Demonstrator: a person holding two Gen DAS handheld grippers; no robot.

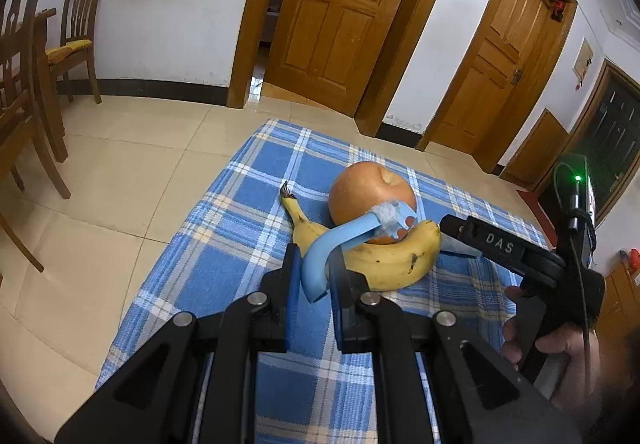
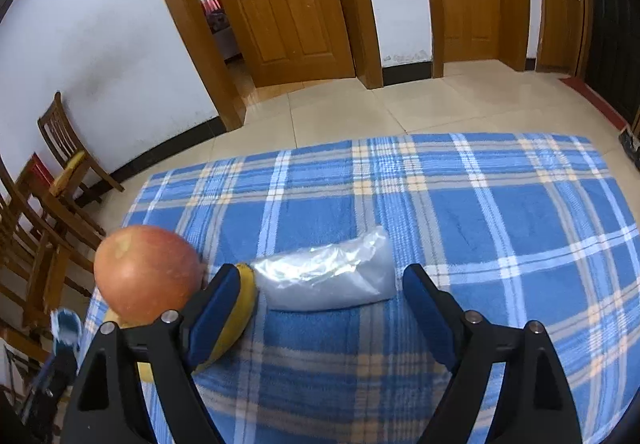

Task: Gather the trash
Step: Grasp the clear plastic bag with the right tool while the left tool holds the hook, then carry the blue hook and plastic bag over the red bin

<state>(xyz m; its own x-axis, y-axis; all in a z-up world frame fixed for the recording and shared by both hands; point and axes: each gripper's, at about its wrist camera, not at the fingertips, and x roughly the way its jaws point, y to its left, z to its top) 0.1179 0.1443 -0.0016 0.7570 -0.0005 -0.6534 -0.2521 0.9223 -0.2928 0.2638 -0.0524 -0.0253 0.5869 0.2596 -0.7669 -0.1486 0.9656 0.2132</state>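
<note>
In the left wrist view my left gripper is shut on a curved blue plastic tool with a clump of grey lint at its forked tip, held over a banana and an apple. My right gripper is open and low over the blue plaid cloth. A clear rolled plastic bag lies just ahead between its fingers. The right gripper also shows in the left wrist view, right of the banana.
The apple and banana lie left of the bag, the banana touching my left finger pad. Wooden chairs stand at the left. Wooden doors line the far wall. Beige tiled floor surrounds the cloth.
</note>
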